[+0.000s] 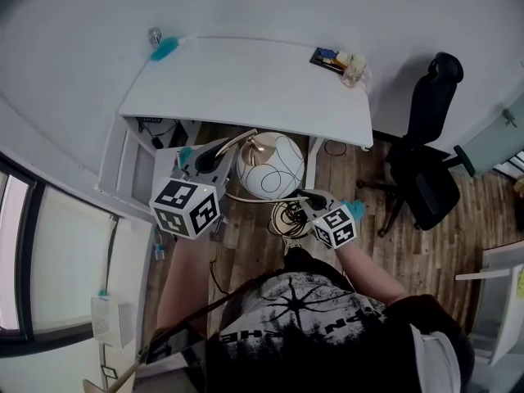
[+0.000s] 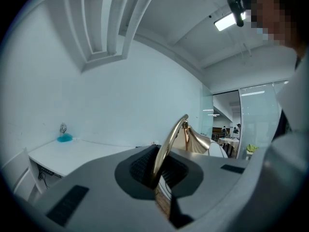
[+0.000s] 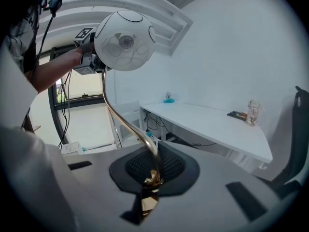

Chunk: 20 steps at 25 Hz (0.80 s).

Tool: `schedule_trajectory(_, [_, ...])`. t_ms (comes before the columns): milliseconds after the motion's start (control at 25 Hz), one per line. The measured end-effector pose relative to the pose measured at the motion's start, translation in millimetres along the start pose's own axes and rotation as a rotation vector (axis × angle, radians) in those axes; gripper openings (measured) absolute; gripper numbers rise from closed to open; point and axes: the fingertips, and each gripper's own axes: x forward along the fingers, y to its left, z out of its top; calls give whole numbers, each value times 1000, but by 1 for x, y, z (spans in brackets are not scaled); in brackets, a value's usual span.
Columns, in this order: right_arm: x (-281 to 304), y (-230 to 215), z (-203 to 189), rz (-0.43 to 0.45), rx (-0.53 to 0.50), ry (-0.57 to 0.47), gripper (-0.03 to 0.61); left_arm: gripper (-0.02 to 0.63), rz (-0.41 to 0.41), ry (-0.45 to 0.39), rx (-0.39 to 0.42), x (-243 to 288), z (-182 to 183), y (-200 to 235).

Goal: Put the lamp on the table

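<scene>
Head view: 1 white-globe lamp w/ curved brass stem [image 1: 270, 166], off the white counter [image 1: 246, 84], just in front of its near edge. 2 grippers: left hand-held gripper [image 1: 223, 149] and right hand-held gripper [image 1: 309, 195], both on the stem.
Left gripper view: jaws pinched tight on stem.
Right gripper view: jaws likewise clamped on stem, globe up-left, counter behind.

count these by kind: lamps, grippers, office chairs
lamp: 1
grippers: 2, the left gripper and the right gripper, both shut on the lamp's gold stem
black office chair: 1
total: 4
</scene>
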Motion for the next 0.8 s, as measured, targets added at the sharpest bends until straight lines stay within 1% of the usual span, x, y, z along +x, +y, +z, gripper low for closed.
schedule_trajectory(120, [16,-20,9,18,0,0,20,17,20,3,6,22,7,12])
schedule_trajectory(320, [41,-72,34,53,1,9,21,16,48,13,0,76,26,33])
schedule_trajectory(520, [52,-93,43,68,-34,-7,20,17,74,-14,5,88,30,37])
schedule_trajectory(800, [81,-170,65,107,-43,1,20,16,110,-9,4,166,47,56])
